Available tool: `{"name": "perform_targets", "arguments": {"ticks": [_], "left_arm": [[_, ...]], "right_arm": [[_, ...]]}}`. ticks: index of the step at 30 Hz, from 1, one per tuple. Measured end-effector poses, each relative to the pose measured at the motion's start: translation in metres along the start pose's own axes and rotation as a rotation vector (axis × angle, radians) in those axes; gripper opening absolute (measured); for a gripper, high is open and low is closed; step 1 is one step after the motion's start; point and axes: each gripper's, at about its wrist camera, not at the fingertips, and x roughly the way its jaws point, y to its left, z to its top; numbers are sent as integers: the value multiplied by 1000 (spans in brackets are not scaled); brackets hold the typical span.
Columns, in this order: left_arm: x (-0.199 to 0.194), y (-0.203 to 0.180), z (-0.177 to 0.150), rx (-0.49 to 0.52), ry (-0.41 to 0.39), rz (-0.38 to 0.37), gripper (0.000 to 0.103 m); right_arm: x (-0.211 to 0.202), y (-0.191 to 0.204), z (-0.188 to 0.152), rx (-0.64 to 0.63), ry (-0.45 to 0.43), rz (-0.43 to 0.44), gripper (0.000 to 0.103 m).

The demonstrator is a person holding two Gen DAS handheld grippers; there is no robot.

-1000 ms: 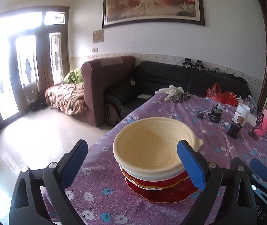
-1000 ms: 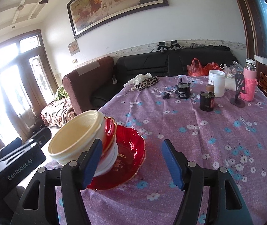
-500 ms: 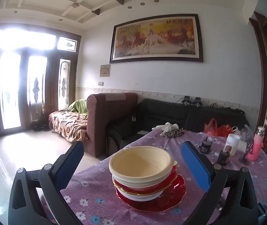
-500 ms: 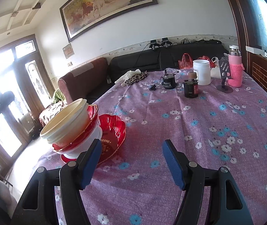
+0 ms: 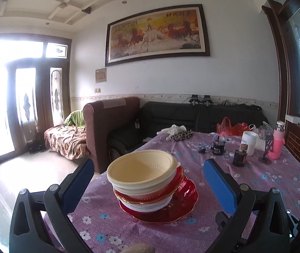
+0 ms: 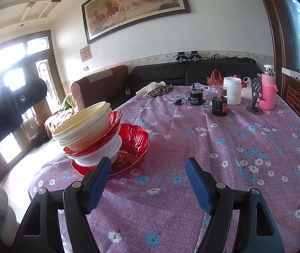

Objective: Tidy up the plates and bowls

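A stack of dishes is seen near the left corner of the tabletop (image 6: 223,158), which is covered by a purple cloth with a flower print. At the bottom lies a scalloped red glass plate (image 5: 183,208), above it a white bowl (image 6: 110,149), then a red bowl with a gold rim (image 5: 171,189), and on top a cream ribbed plastic bowl (image 5: 141,168). The upper bowls are seen to lean toward the left edge in the right wrist view.

The left tongs (image 5: 147,181) are held wide apart, released, with the stack framed between the blue pads but untouched. The right tongs (image 6: 147,181) are empty and their jaws are opening; only bare cloth lies between them, the red plate just beyond the left pad.

Open cloth is noted to the right of the stack and across the middle. Along the far edge are crowded a white plastic jar (image 6: 232,90), a dark small bottle (image 6: 219,105), a pink knitted-sleeve bottle (image 6: 268,90) and a leopard-print cloth (image 6: 160,89). Beyond the left edge, floor and a brown sofa (image 5: 110,126) are seen.
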Motion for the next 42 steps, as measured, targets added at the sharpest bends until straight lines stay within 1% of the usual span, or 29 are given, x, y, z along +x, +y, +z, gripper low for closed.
{"name": "perform_targets", "arguments": {"ticks": [7,12,26,35,42], "left_arm": [[26,10,-15,-15,109,11,103],[42,16,-23,-22,162,12,103],[76,39,-38,-59,255,13,103],[91,55,-44,-94,301,15,103],[96,56,-49,-99,318,15,103]], "right_arm": [[14,5,-5,-6,35,5,78],[24,11,-8,-20,60,9,78],[50,37,-14,-88,110,11,78],[61,51,-15,-120,125,17,79],[67,51,-19,-119,143,15,79]]}}
